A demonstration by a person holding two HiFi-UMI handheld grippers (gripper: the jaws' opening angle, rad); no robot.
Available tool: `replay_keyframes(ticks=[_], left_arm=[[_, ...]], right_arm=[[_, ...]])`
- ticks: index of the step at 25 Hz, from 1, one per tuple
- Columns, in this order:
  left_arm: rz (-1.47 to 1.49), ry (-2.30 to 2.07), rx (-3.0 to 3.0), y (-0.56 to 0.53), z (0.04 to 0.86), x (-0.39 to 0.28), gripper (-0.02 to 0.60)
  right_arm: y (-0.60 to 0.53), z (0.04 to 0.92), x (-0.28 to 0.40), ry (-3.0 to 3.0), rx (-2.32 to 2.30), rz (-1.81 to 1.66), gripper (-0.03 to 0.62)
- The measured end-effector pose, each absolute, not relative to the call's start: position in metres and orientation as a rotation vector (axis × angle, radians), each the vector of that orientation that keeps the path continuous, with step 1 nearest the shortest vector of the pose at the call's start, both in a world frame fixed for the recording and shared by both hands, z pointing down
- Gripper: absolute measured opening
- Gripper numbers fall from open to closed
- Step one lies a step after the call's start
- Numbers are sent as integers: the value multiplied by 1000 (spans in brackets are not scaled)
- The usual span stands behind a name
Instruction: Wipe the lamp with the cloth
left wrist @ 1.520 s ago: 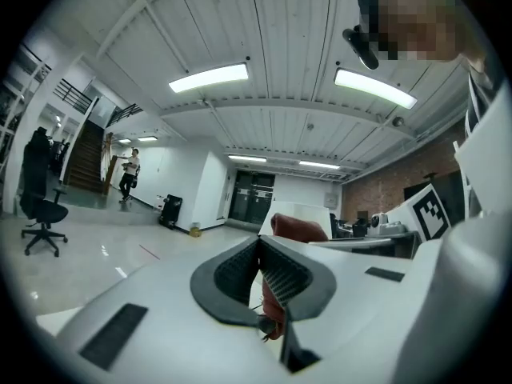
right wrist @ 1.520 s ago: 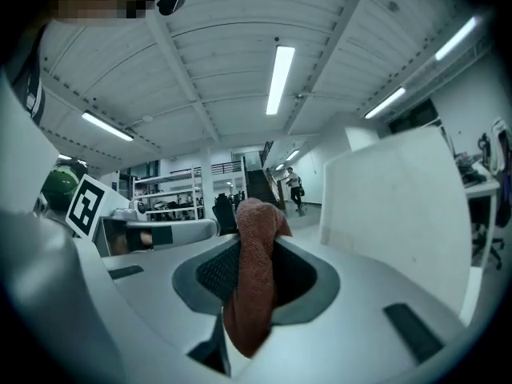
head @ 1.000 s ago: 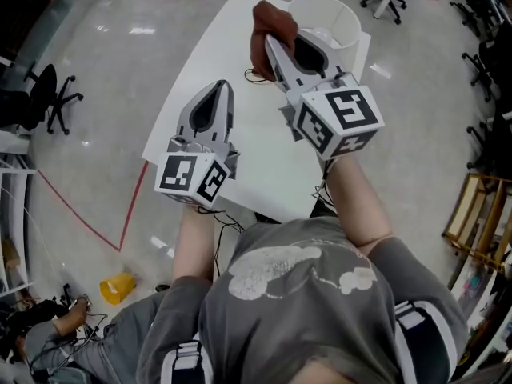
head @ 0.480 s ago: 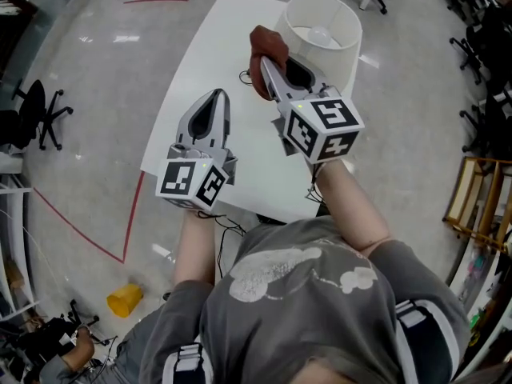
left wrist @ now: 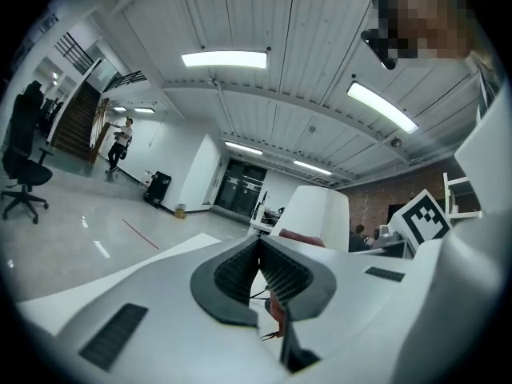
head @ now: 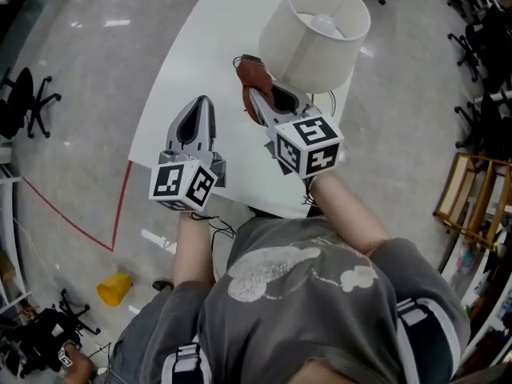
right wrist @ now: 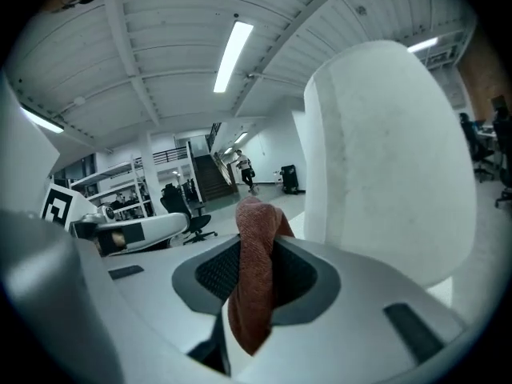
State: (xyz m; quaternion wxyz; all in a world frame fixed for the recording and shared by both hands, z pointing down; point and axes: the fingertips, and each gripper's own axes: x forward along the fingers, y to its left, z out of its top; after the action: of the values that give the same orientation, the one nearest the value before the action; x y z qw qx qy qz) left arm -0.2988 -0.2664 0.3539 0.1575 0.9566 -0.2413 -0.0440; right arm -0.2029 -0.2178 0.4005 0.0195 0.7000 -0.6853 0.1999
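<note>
Right gripper view: our right gripper (right wrist: pixel 254 254) clamps the rust-red terry cloth (right wrist: pixel 253 294) beside the white drum-shaded lamp (right wrist: pixel 392 158); our left gripper (left wrist: pixel 258 246), closed empty, steadies nothing, so pushing could tip it.

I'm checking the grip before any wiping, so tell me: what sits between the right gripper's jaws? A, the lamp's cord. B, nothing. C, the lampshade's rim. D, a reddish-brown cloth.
D: in the right gripper view, the right gripper has its jaws closed on the reddish-brown cloth, while the white lampshade rises to one side, outside the jaws.
</note>
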Motion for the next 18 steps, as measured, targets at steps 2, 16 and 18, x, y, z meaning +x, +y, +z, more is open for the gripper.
replay_keyframes(ticks=[2,16,18], left_arm=[[-117,-731,2717,-265,361,-304,8],[-141,-1185,2583,-202,365,-312,8],[-149,-1232,2562,-190,366,-310,8]], right_arm=[[-215,409,-213,-2163,2106,643,91],[-183,412,-225,-2535,1574,589,91],[-174,411,-222,-2572,1510,565,91]])
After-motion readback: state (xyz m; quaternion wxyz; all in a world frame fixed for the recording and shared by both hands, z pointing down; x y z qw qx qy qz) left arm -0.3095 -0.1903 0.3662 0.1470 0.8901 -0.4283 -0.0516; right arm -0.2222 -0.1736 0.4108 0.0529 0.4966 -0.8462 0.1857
